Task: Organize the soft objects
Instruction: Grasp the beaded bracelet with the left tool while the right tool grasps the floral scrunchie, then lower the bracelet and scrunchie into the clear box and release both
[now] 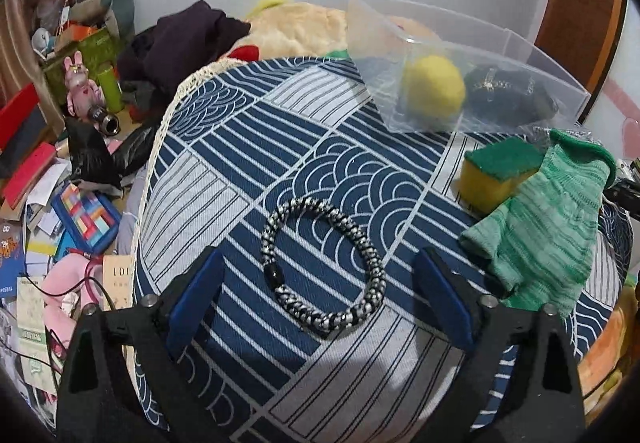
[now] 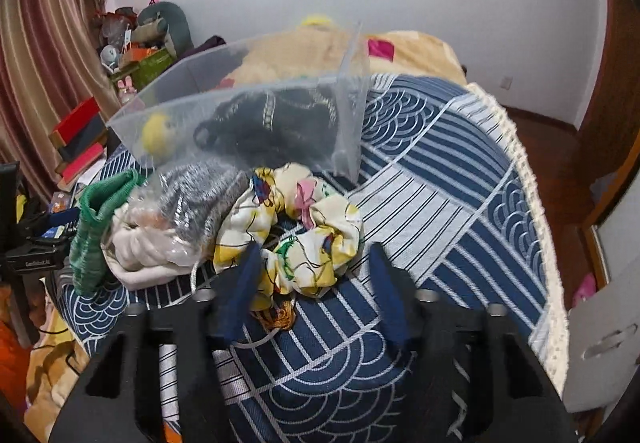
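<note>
A black-and-white braided cord ring (image 1: 324, 263) lies on the blue patterned cloth (image 1: 248, 147). My left gripper (image 1: 320, 275) is open, its blue fingers either side of the ring. A clear plastic bin (image 1: 460, 55) holds a yellow ball (image 1: 434, 89) and a dark item (image 1: 508, 95). A sponge (image 1: 498, 173) and a green knit sock (image 1: 544, 227) lie at right. In the right wrist view my right gripper (image 2: 316, 275) is open around a yellow-and-white floral scrunchie (image 2: 304, 227). The bin (image 2: 248, 111) stands behind it, the green sock (image 2: 96, 227) at left.
A bagged grey knit item (image 2: 200, 199) and white fabric (image 2: 144, 255) lie left of the scrunchie. A beige blanket (image 1: 304, 31) lies behind the bin. The floor at left is cluttered with books and toys (image 1: 60, 183). The cloth's fringed edge (image 2: 532, 195) drops off right.
</note>
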The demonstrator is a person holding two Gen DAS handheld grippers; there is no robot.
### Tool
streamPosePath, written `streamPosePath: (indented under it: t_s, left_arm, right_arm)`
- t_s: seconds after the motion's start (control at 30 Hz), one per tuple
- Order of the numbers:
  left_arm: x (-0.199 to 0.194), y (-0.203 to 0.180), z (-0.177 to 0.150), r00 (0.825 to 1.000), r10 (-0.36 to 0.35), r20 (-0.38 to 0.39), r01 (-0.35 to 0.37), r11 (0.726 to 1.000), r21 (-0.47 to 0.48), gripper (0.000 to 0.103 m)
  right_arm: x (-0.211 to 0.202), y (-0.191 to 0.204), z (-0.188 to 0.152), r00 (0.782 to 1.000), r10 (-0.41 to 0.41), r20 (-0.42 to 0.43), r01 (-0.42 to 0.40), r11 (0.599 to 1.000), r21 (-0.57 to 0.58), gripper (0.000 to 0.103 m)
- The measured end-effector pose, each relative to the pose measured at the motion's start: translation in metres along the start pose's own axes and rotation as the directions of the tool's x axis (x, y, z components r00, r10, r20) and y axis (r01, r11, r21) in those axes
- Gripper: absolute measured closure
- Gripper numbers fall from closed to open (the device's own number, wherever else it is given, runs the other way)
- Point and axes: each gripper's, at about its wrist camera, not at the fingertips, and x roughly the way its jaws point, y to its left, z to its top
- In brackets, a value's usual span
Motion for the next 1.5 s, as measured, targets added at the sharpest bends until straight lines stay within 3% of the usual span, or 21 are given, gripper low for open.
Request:
streamPosePath:
  t_s: [0.07, 0.17, 0.3, 0.37, 0.7, 1.1, 1.33, 1.5]
  left_arm:
    - [-0.001, -0.002, 0.002, 1.000, -0.006, 0.012, 0.006, 1.000, 0.009, 0.028]
    - [-0.005, -0.004, 0.003, 1.000, -0.011, 0.023, 0.010, 1.000, 0.015, 0.052]
    - [-0.009, -0.004, 0.002, 0.999, -0.017, 0.028, 0.017, 1.000, 0.010, 0.078]
    - [-0.011, -0.004, 0.001, 0.999, -0.016, 0.032, 0.015, 1.000, 0.013, 0.086]
    - [-0.046, -0.018, 0.015, 0.990, -0.032, 0.135, 0.024, 0.998, 0.053, 0.088]
    - [-0.080, -0.059, 0.088, 0.945, -0.110, 0.307, 0.070, 0.988, 0.141, 0.088]
    - [-0.059, -0.081, 0.123, 0.946, -0.147, 0.289, 0.101, 0.980, 0.169, 0.088]
    - [-0.030, -0.095, 0.140, 0.956, -0.183, 0.228, 0.142, 0.973, 0.184, 0.088]
  right_arm:
    - [-0.002, -0.001, -0.003, 1.000, 0.009, 0.008, -0.009, 1.000, 0.002, 0.080]
    - [-0.009, -0.002, -0.005, 0.999, 0.000, 0.033, 0.000, 1.000, -0.001, 0.088]
    - [-0.025, -0.005, -0.006, 0.996, -0.021, 0.083, 0.020, 1.000, 0.012, 0.089]
    - [-0.034, -0.007, -0.007, 0.994, -0.028, 0.110, 0.026, 0.999, 0.025, 0.090]
    - [-0.083, -0.003, 0.010, 0.962, -0.053, 0.268, 0.044, 0.998, 0.039, 0.090]
    - [-0.088, 0.020, 0.050, 0.925, -0.005, 0.381, 0.003, 1.000, 0.006, 0.090]
    - [-0.063, 0.039, 0.079, 0.929, 0.020, 0.369, -0.006, 0.999, -0.040, 0.090]
    - [-0.035, 0.049, 0.095, 0.947, 0.006, 0.322, 0.018, 0.997, -0.071, 0.090]
